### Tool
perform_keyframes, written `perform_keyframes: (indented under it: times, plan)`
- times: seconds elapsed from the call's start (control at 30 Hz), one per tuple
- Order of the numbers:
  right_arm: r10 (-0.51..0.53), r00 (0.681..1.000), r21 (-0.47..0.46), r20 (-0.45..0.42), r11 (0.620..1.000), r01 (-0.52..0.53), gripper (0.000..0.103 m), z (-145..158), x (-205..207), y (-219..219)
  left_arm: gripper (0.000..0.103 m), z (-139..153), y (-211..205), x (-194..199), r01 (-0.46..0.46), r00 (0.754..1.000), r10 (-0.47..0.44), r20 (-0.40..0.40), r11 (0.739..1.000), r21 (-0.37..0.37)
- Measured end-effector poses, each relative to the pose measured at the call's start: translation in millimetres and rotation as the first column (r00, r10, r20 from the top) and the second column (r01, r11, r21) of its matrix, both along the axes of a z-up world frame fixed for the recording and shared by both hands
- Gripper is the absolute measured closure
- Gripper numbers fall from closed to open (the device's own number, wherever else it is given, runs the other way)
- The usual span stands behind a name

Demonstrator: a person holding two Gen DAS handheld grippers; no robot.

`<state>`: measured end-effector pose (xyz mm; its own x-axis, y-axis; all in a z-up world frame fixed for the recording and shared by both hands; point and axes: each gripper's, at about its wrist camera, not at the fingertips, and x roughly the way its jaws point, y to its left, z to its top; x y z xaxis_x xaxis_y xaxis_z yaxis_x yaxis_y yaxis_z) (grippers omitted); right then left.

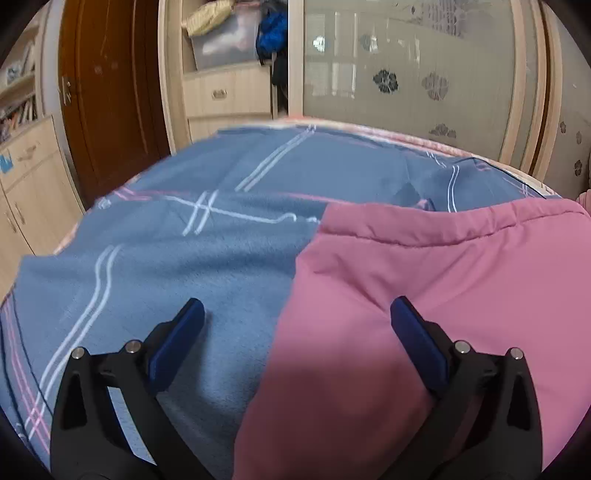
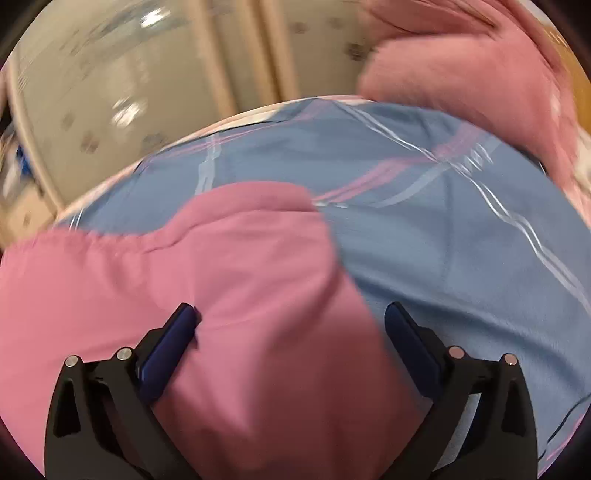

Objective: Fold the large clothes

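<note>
Pink garment (image 1: 424, 295) spread flat on the bed, over a blue blanket (image 1: 177, 266) crossed with white and pink stripes. Seamed hem or waistband along the garment's far edge, running just short of the bed's far side. Left edge of the garment falling diagonally across the blanket in the left wrist view; right edge doing the same in the right wrist view (image 2: 221, 288).

Left claw (image 1: 297, 314) low over the garment's left edge, fingers spread wide apart, nothing between them. One blue pad (image 1: 177, 343) over bare blanket beside the garment, the other over pink cloth. Contact with the fabric impossible to tell.

Right claw (image 2: 291, 314) likewise spread wide, gripping nothing, straddling the garment's right edge: one pad (image 2: 166, 347) over pink cloth, the other above blue blanket (image 2: 461, 240). Right wrist view smeared by motion blur, so fine detail lost.

Beyond the garment, past the far side of the bed: sliding wardrobe door (image 1: 406, 74) with frosted panels and dark flower motifs, an open wardrobe section with a clear storage box (image 1: 225, 40) and a blue bundle (image 1: 273, 29) beside it, and cream drawers below. Further left of the garment, a brown wooden door (image 1: 107, 81) and a cream cabinet (image 1: 29, 177) with a bookshelf above.

To the far right of the garment, a second mass of fluffy pink fabric (image 2: 461, 66) heaped at the bed's edge, blurred.
</note>
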<state>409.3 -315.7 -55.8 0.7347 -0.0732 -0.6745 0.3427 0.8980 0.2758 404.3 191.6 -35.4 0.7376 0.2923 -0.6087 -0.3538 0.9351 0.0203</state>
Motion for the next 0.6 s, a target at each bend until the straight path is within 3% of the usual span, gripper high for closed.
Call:
perform_keyframes:
  times: [0.1,0.17,0.23,0.27,0.37,0.43,0.57,0.6]
  plan:
    - [-0.176,0.983,0.096,0.048,0.981,0.171,0.001,-1,-30,-30,0.002,5,7,-15,-0.023,0.998,0.024,0.060,1.000,-0.018]
    - [-0.159,0.979,0.201,0.131,0.971,0.131,0.001,0,-47,-40,0.002,10,17,-29,-0.042,0.995,0.049,0.090,0.995,-0.086]
    - [-0.103,0.980,0.305,0.171,0.951,0.047,0.001,5,-70,-49,0.002,28,24,-51,-0.056,0.991,0.067,0.117,0.994,-0.090]
    - [-0.081,0.978,0.305,0.193,0.952,0.019,0.001,13,-85,-51,0.002,43,23,-74,-0.029,0.986,0.041,0.159,0.997,-0.074]
    - [0.019,0.945,0.141,0.326,0.988,-0.068,0.001,47,-161,-42,0.002,76,9,-151,0.083,0.972,-0.081,0.220,0.997,0.001]
    - [0.106,0.927,0.044,0.359,0.990,-0.130,0.001,63,-218,-28,0.002,82,-2,-208,0.104,0.968,-0.115,0.225,0.993,0.059]
    - [0.243,0.897,-0.151,0.369,0.968,-0.201,0.001,76,-334,13,0.002,54,-21,-329,0.021,0.967,-0.027,0.253,0.999,0.025]
    - [0.274,0.889,-0.204,0.366,0.956,-0.211,0.001,77,-351,22,0.002,56,-31,-347,0.022,0.979,-0.030,0.203,0.999,0.044]
